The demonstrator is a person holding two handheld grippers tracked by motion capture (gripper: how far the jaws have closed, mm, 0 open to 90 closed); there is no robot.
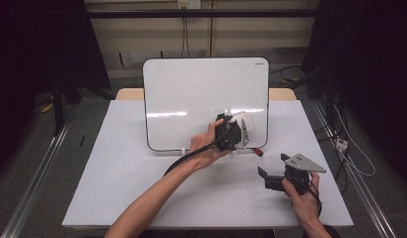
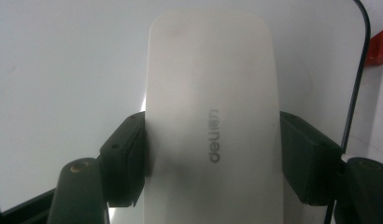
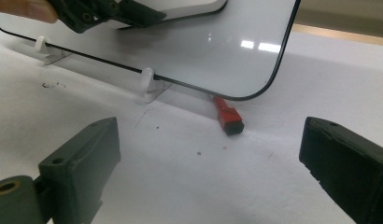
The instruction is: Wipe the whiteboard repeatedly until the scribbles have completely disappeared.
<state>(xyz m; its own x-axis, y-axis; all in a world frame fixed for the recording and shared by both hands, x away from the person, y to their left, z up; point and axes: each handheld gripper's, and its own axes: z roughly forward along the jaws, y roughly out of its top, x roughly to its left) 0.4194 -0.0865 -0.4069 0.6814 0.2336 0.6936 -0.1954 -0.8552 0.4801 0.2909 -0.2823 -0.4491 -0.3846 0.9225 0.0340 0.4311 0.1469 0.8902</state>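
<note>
A white board with a black rim stands tilted back on the white table. My left gripper is shut on a white eraser and holds it at the board's lower right part. In the left gripper view the eraser sits clamped between both black pads, its face toward the board. My right gripper rests low over the table at the right, open and with nothing in it. A red marker lies at the board's lower right corner.
Two white clip feet prop the board's bottom edge. Small ink specks mark the table. Dark floor, rails and cables surround the table. A wooden edge shows behind the board.
</note>
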